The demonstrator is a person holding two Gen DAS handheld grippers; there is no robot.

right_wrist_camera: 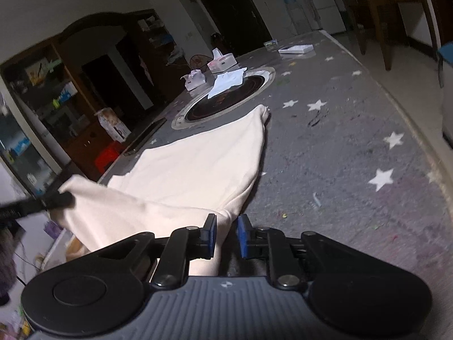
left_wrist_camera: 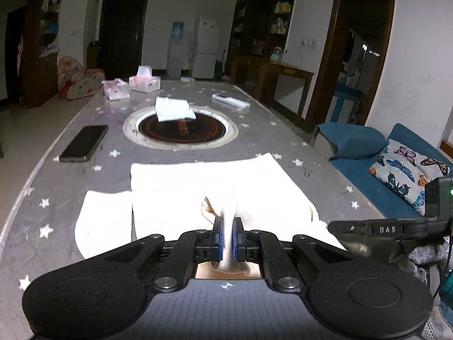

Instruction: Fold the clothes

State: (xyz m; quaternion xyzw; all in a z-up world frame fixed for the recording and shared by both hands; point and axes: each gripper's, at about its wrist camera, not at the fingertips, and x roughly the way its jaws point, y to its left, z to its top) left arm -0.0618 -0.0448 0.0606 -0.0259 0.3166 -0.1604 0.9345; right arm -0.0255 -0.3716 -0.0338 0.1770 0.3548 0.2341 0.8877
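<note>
A cream-white garment (left_wrist_camera: 209, 187) lies partly folded on the grey star-patterned table (left_wrist_camera: 85, 113), one sleeve sticking out at the left. My left gripper (left_wrist_camera: 228, 228) is shut on a bunched part of its near edge, and cloth passes between the blue pads. In the right wrist view the same garment (right_wrist_camera: 198, 158) stretches from the table's middle to both grippers. My right gripper (right_wrist_camera: 227, 226) holds its near right corner between its pads, with a gap beside the cloth. The left gripper (right_wrist_camera: 61, 198) shows at the far left of that view, gripping the other corner.
A black phone (left_wrist_camera: 85, 143) lies at the left. A round inset burner (left_wrist_camera: 181, 129) sits mid-table with a folded white cloth (left_wrist_camera: 174, 109) on it. Tissue boxes (left_wrist_camera: 144, 80) and a flat white packet (left_wrist_camera: 230, 101) stand at the far end. A blue sofa (left_wrist_camera: 376, 167) lies to the right.
</note>
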